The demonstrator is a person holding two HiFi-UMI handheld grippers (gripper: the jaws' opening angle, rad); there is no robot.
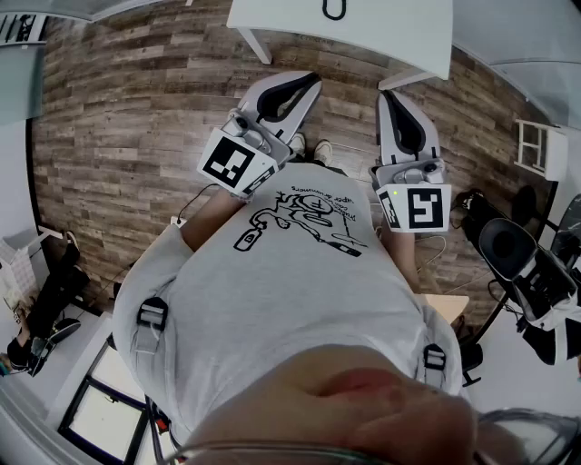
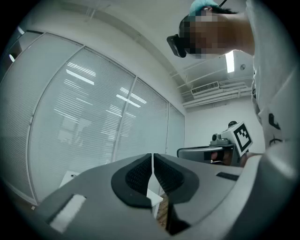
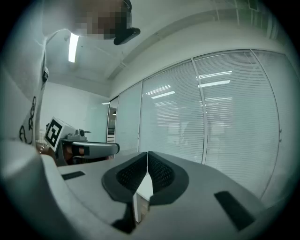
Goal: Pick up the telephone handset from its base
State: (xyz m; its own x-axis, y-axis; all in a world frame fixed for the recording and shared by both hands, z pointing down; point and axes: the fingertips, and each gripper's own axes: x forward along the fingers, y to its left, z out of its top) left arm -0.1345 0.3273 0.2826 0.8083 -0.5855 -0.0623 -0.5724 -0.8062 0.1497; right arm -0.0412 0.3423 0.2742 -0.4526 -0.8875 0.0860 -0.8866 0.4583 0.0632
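No telephone or handset can be made out in any view. In the head view a white table [image 1: 381, 32] stands ahead, with only a small dark looped thing [image 1: 334, 9] at its far edge. My left gripper [image 1: 307, 84] and right gripper [image 1: 390, 96] are held level at waist height, short of the table, both shut and empty. In the left gripper view the black pads [image 2: 140, 176] of the left gripper [image 2: 153, 161] meet along a thin line. The right gripper [image 3: 147, 161] looks the same in its own view, pads [image 3: 161, 174] together, nothing between them.
Wooden plank floor [image 1: 136, 118] lies below. A black office chair [image 1: 513, 250] and a small white rack [image 1: 536, 145] stand at the right, dark bags [image 1: 50, 309] at the left. Glass walls with blinds [image 2: 93, 108] fill both gripper views. Each gripper sees the other [image 2: 220, 149] [image 3: 79, 147].
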